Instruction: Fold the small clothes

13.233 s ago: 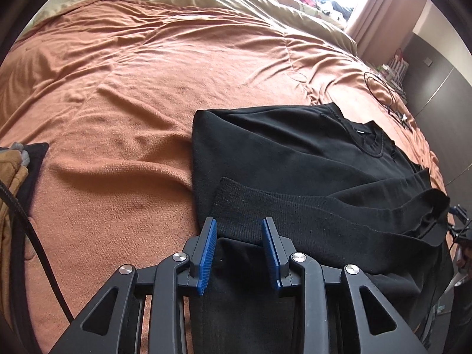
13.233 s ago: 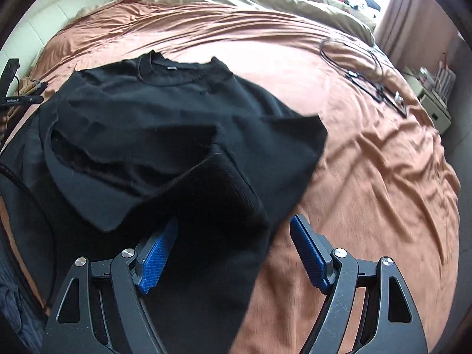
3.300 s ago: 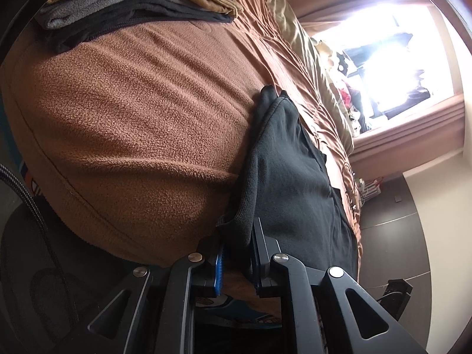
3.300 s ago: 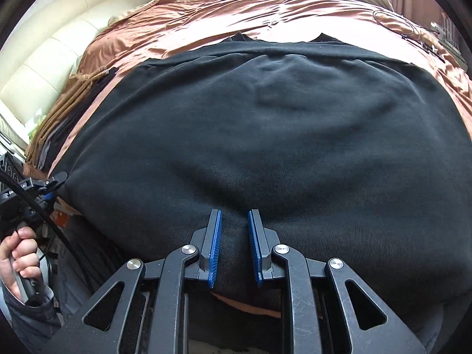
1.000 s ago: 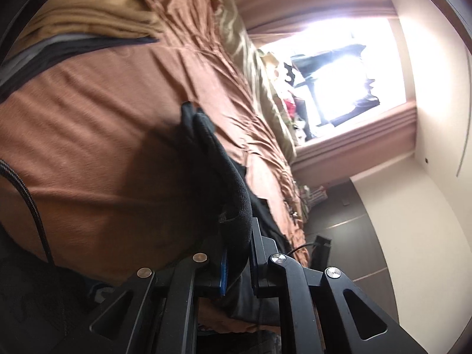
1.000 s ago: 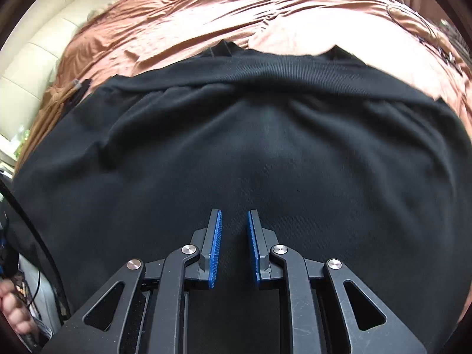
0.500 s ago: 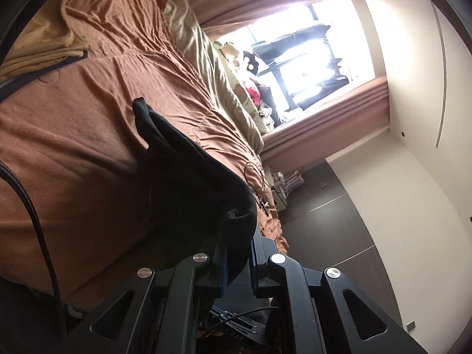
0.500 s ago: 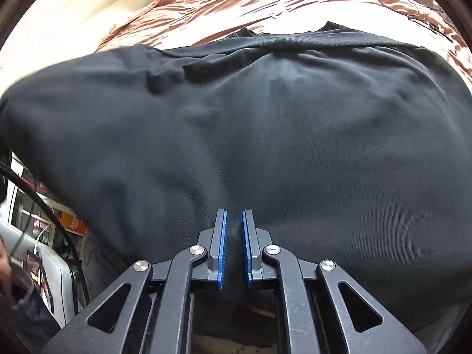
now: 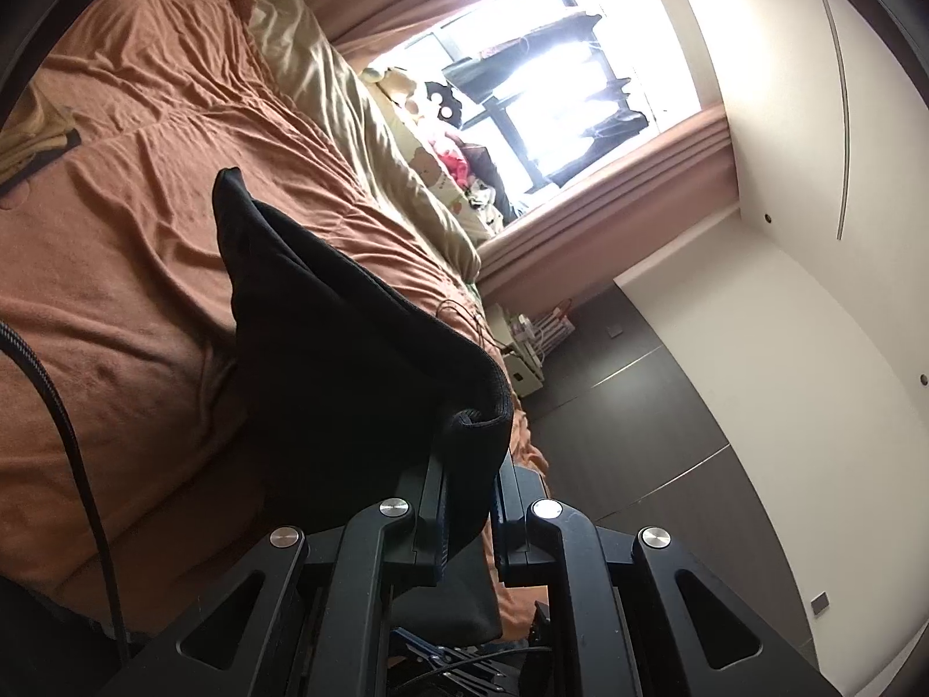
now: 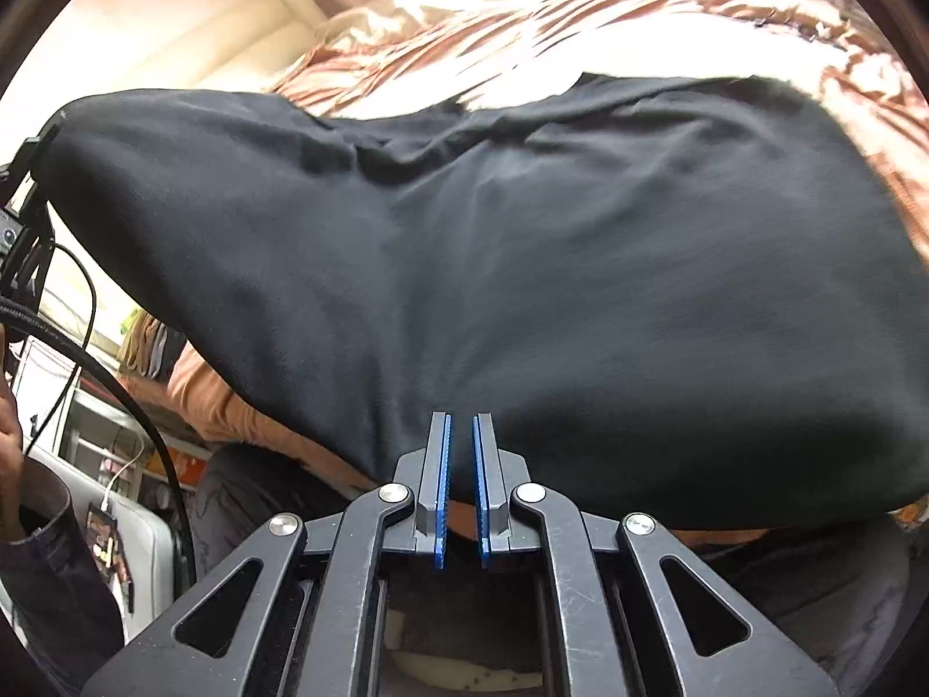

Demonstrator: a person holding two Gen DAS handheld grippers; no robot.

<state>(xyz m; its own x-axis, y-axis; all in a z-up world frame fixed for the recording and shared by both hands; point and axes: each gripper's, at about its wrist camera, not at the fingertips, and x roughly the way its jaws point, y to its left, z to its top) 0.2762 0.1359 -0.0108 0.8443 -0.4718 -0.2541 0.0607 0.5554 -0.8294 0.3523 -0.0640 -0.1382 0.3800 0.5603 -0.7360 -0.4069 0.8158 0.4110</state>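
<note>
Since the frame a second earlier, the black sweatshirt [image 9: 348,360] had come up off the bed, and the left wrist view had swung to take in more of the window and wall. In that view the left gripper [image 9: 470,493] had its fingers [image 9: 434,499] clamped on a thick hemmed edge of the garment, which bulged up between them and stretched away to the upper left as a taut dark sheet above the rust-orange blanket [image 9: 133,232]. A beige duvet [image 9: 348,110] lay along the far side of the bed below a bright window [image 9: 557,69] with pink curtains. A black cable [image 9: 69,435] ran down the left edge.

In the right wrist view the right gripper [image 10: 460,488] had just been closing, and its blue-padded fingers [image 10: 442,488] stood nearly together, pinching the lower edge of the same sweatshirt [image 10: 522,267]. The cloth spread wide across the frame, lifted at its left corner and sagging toward the orange bedding [image 10: 580,29] beyond. At the left edge a person's hand [image 10: 8,424] and dark sleeve showed beside cables.
</note>
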